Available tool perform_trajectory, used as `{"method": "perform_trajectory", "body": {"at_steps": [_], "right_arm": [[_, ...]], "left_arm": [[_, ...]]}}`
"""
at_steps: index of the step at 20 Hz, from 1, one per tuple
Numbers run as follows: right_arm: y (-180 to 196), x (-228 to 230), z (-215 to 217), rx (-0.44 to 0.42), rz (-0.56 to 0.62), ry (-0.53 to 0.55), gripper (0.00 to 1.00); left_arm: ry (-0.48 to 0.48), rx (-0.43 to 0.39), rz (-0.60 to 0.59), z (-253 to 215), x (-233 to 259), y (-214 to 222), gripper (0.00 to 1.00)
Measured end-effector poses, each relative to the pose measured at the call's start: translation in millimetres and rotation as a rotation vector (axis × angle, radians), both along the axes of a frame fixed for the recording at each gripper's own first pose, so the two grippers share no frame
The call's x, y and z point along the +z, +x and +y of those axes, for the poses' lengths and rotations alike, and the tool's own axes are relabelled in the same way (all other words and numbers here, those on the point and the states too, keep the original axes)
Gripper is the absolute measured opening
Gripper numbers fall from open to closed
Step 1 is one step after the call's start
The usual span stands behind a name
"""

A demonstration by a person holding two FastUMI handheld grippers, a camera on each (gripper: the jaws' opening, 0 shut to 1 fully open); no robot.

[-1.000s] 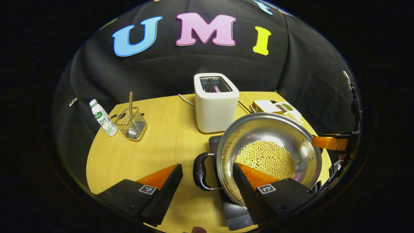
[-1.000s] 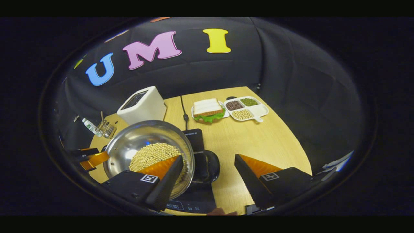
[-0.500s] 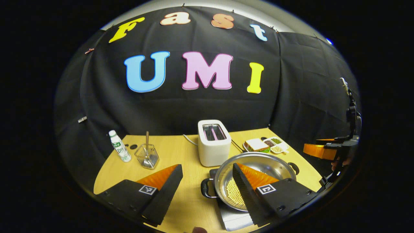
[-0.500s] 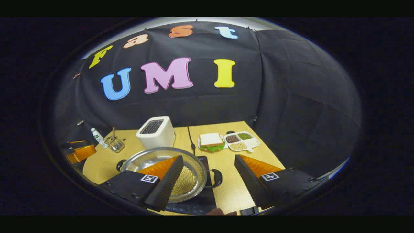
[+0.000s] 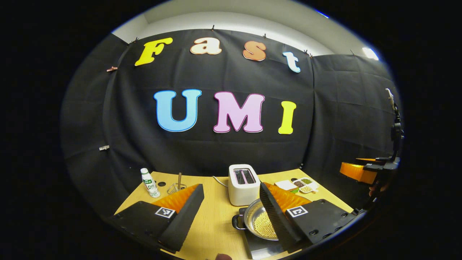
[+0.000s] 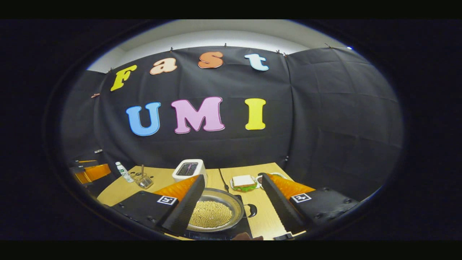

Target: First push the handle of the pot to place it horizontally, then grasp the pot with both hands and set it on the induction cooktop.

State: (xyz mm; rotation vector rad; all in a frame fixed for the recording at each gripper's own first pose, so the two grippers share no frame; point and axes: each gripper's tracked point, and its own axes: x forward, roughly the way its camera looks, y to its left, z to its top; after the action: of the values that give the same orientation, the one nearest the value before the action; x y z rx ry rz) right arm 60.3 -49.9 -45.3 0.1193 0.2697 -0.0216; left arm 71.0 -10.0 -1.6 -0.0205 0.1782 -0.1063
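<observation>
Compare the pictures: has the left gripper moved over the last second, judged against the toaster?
Yes. The left gripper has drawn back and up: in the left gripper view the toaster and the pot on the induction cooktop shrank and sank lower.

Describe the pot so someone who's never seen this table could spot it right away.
On the light wooden table, find the white toaster. In front of it, on the black induction cooktop, sits the round stainless-steel pot with black side handles, the only vessel holding pale yellow beans.
</observation>
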Motion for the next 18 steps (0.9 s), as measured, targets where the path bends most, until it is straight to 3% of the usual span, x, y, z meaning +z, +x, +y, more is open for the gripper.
{"method": "perform_trajectory", "body": {"at_steps": [10,18], "right_arm": [[-31,44,-3,-0.052,-0.123,0.026,0.98],[-44,56,13,-0.026,-0.172,-0.014,0.98]], "left_arm": [[0.002,0.009,-0.075,13,27,-35,0.96],[-0.017,0.046,-0.108,33,28,-54,0.96]]}}
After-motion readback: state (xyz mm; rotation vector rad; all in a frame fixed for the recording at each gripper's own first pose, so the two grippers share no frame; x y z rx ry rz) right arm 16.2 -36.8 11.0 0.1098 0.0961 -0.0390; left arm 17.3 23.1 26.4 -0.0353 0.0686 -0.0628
